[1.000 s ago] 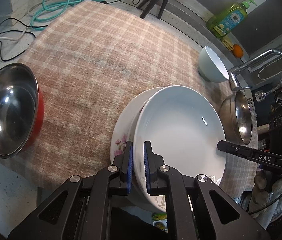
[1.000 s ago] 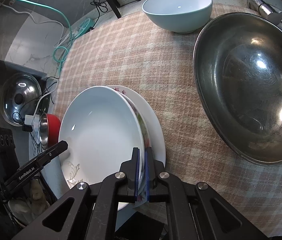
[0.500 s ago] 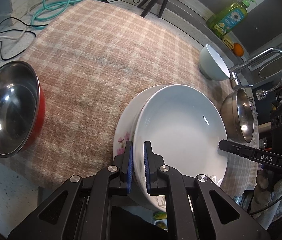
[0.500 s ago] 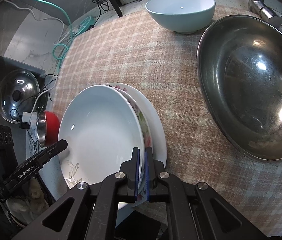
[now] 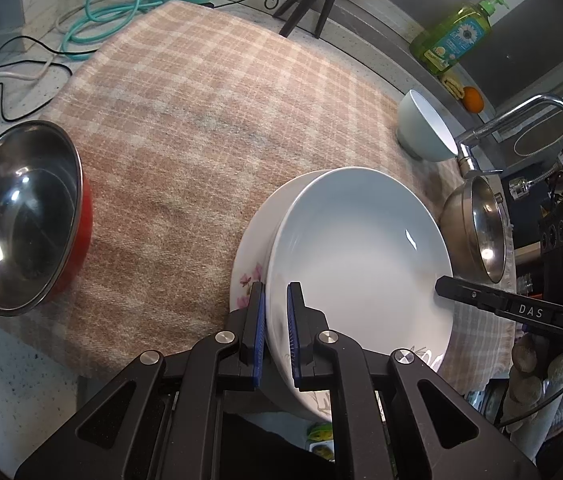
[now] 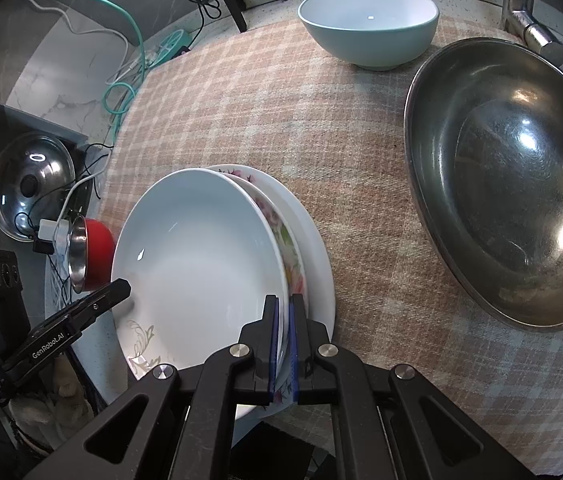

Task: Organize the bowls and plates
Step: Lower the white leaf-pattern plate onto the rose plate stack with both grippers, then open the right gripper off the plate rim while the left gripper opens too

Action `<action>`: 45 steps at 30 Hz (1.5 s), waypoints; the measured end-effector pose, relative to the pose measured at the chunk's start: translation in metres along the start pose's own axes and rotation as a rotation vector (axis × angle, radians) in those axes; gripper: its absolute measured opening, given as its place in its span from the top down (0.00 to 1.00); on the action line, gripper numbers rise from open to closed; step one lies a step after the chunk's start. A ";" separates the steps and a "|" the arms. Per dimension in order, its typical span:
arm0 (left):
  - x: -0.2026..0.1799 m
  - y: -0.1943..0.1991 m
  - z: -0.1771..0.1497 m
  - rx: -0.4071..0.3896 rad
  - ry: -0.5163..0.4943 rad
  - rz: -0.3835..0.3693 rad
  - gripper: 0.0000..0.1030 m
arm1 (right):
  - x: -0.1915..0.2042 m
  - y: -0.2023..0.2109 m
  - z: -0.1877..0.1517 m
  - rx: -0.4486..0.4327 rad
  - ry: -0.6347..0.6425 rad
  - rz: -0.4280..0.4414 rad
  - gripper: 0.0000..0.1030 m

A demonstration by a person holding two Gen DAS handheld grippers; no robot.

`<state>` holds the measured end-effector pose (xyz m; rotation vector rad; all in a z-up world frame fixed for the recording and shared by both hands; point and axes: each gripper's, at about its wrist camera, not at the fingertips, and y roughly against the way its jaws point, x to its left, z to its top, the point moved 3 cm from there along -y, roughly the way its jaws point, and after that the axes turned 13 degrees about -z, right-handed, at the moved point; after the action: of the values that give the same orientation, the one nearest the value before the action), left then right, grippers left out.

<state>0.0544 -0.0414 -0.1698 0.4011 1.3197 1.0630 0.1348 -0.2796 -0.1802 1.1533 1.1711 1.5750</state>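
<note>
Both grippers, left [image 5: 275, 322] and right [image 6: 284, 338], were clamped on the plate stack [image 6: 217, 272] rims, mid-carry over the cloth [image 6: 321, 152]. Next move likely called for level, joint lowering.

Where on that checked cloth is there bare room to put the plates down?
The widest bare patch of the checked cloth lies between the red steel bowl, the pale blue bowl and the plate stack. It is crowded by the big steel basin and faucet.

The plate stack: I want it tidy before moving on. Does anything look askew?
Yes. The white plate sits off-centre on the floral plate, hanging past the cloth's edge, pinched by left tongs and right tongs.
</note>
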 end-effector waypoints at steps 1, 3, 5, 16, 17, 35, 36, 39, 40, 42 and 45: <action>0.000 0.000 0.000 0.001 -0.002 0.000 0.92 | 0.000 0.000 0.000 0.000 0.000 0.001 0.95; 0.000 0.000 0.000 0.003 -0.003 0.000 0.92 | 0.000 -0.001 0.000 -0.001 0.001 0.000 0.95; 0.000 0.000 0.000 0.005 -0.004 0.000 0.92 | 0.000 -0.001 0.000 -0.001 0.003 -0.001 0.95; -0.001 -0.001 0.000 0.010 -0.020 0.005 0.92 | 0.003 0.000 0.001 -0.006 0.030 -0.015 0.93; -0.001 -0.001 0.000 0.011 -0.022 0.006 0.92 | 0.002 0.000 0.001 -0.006 0.034 -0.017 0.93; -0.001 -0.001 -0.001 0.021 -0.026 -0.004 0.92 | 0.001 -0.001 0.002 0.012 0.014 0.018 0.88; -0.001 -0.001 -0.001 0.021 -0.024 -0.005 0.92 | 0.002 -0.001 0.002 0.011 0.019 0.016 0.87; -0.001 -0.001 0.000 0.022 -0.024 -0.006 0.92 | 0.004 0.000 0.002 0.010 0.027 0.012 0.85; -0.001 0.000 0.000 0.024 -0.024 -0.007 0.92 | 0.004 0.000 0.002 0.009 0.027 0.012 0.84; 0.000 0.000 0.000 0.026 -0.022 -0.008 0.92 | 0.004 0.000 0.002 0.006 0.027 0.009 0.84; 0.000 0.000 -0.001 0.028 -0.022 -0.004 0.92 | 0.005 0.002 0.004 -0.003 0.035 -0.007 0.81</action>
<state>0.0533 -0.0417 -0.1701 0.4295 1.3171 1.0346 0.1371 -0.2748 -0.1771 1.1223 1.1938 1.5973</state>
